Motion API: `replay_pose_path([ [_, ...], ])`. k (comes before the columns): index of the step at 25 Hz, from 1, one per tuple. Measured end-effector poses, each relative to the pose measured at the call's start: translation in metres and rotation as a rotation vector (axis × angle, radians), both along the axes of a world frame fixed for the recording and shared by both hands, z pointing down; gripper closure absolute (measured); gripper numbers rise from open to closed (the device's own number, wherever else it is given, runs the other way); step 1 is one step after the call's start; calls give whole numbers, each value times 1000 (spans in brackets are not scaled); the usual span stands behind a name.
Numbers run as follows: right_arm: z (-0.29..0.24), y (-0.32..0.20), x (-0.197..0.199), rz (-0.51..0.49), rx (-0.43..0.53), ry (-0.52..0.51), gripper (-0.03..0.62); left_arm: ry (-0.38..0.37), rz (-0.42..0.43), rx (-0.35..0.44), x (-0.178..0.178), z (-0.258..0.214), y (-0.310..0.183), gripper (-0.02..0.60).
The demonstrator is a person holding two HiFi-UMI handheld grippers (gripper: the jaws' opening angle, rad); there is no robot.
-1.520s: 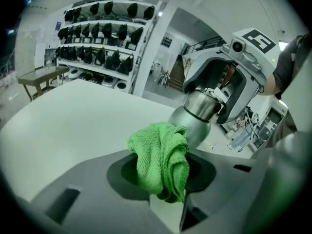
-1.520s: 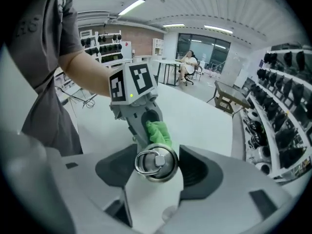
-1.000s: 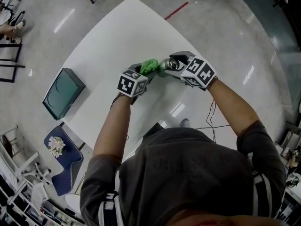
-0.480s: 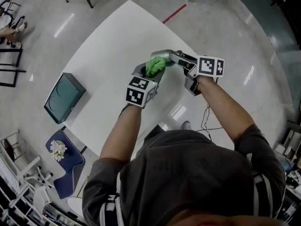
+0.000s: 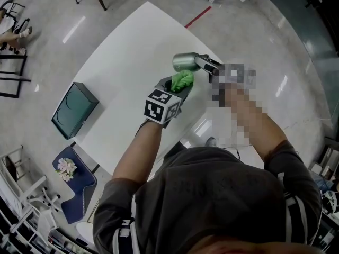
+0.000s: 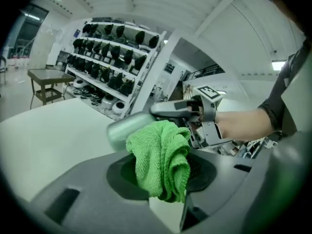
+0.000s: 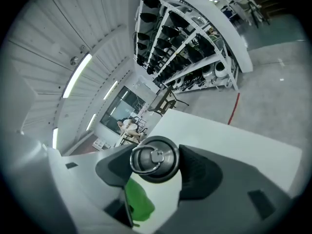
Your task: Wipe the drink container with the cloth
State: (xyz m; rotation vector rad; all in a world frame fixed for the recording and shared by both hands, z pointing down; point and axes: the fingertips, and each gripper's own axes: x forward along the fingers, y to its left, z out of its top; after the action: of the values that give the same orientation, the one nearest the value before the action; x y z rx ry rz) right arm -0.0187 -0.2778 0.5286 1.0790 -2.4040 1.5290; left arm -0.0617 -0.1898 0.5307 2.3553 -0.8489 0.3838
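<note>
The drink container [image 5: 184, 62], a silver-green metal bottle, lies level in the air above the white table [image 5: 132, 41]. My right gripper [image 5: 199, 62] is shut on its lid end. In the right gripper view the ring-topped lid [image 7: 155, 159] fills the gap between the jaws. My left gripper [image 5: 177, 84] is shut on a bunched green cloth [image 5: 183, 80], which sits just under the bottle's side. Seen from the left gripper view, the cloth [image 6: 163, 152] bulges out of the jaws against the bottle [image 6: 130, 126], with the right gripper [image 6: 187, 110] behind it.
A dark teal case [image 5: 74, 110] lies near the table's left edge. A chair with a blue flowered cushion [image 5: 71, 174] stands below that edge. Shelving with dark items [image 6: 109, 57] lines the far wall.
Both grippers have risen and shifted right. The right gripper has rolled, so the bottle now lies level with its body pointing left. The cloth has gone from the bottle's left side to beneath it.
</note>
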Motion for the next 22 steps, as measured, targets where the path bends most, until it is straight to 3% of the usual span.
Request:
replay_pose_path([
  [3, -7, 6, -20, -42, 13, -19, 336, 12, 11, -23, 20, 14, 0, 440],
  [6, -13, 10, -29, -77, 32, -28, 336, 97, -54, -80, 11, 23, -8, 440],
  [12, -25, 4, -18, -64, 55, -62, 336, 120, -179, -125, -36, 35, -20, 440],
  [17, -36, 8, -13, -87, 69, -96, 336, 94, -318, -121, -89, 44, -39, 445],
  [19, -36, 14, -19, -182, 134, -21, 336, 106, -333, -119, -112, 39, -50, 445],
  [22, -34, 38, -36, -471, 388, 263, 336, 179, -169, -111, -108, 12, -54, 445],
])
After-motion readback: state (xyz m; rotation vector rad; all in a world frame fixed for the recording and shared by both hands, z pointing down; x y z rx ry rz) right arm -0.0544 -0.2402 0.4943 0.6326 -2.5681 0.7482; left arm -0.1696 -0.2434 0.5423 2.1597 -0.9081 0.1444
